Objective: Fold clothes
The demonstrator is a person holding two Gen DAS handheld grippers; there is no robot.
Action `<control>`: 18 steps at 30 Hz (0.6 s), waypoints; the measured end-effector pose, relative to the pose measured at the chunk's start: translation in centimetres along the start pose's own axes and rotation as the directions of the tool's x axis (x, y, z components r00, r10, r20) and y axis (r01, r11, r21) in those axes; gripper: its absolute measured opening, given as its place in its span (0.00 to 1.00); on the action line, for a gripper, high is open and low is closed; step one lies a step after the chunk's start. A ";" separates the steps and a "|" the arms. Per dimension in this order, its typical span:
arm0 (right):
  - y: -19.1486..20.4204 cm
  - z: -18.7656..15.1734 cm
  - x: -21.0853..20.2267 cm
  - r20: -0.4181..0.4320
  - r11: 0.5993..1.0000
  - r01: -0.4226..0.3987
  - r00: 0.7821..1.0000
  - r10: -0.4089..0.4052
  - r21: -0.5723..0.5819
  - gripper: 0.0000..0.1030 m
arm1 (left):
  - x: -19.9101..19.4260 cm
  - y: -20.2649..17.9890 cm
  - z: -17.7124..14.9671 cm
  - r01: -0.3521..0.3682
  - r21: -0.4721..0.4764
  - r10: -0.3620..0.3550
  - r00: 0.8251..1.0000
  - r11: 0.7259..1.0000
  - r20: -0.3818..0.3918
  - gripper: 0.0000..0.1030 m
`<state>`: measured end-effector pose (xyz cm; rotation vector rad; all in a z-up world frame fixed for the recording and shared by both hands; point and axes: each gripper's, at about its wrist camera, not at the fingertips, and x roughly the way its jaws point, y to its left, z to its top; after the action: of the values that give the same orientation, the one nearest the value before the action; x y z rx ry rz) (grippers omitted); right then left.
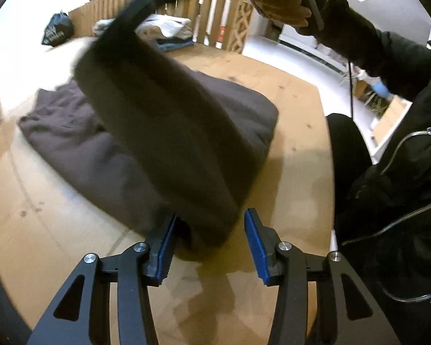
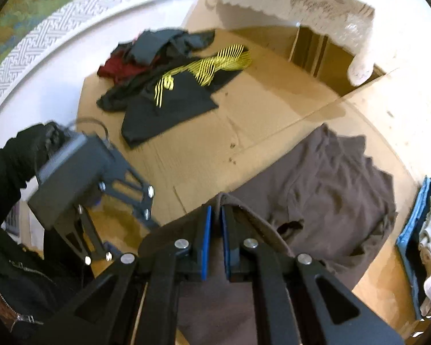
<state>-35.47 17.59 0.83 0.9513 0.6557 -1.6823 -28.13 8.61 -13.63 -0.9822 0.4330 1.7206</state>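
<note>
The right tool (image 2: 215, 215) has its blue pads nearly together, pinching the edge of a brown garment (image 2: 330, 178). This garment hangs from the pads and spreads to the right over the tan surface (image 2: 258, 109). At the left, the left tool (image 2: 123, 195) is in the air, held by a hand in a dark sleeve (image 2: 11, 155). Further back lies a pile of dark clothes (image 2: 163, 86), one with yellow stripes and perhaps a red piece; the blur makes it uncertain.
</note>
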 end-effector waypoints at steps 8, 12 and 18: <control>-3.5 -0.4 6.2 -0.111 0.997 0.051 0.993 -0.045 0.054 0.06 | -0.2 -0.8 -1.7 0.035 -0.041 -0.035 0.999 0.999 -0.019 0.43; -3.5 -0.9 9.2 -0.162 0.998 0.028 0.987 -0.018 0.057 0.07 | -0.1 -0.8 -2.3 0.037 -0.058 -0.040 0.999 0.998 -0.037 0.43; -3.0 0.0 5.9 -0.101 0.992 0.117 0.989 -0.112 0.038 0.22 | -0.3 0.7 -2.9 -0.016 -0.146 0.007 0.998 0.989 -0.065 0.29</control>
<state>-39.15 15.50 -4.24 1.0507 0.7543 -1.7653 -27.58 6.17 -15.21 -1.1446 0.3583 1.7543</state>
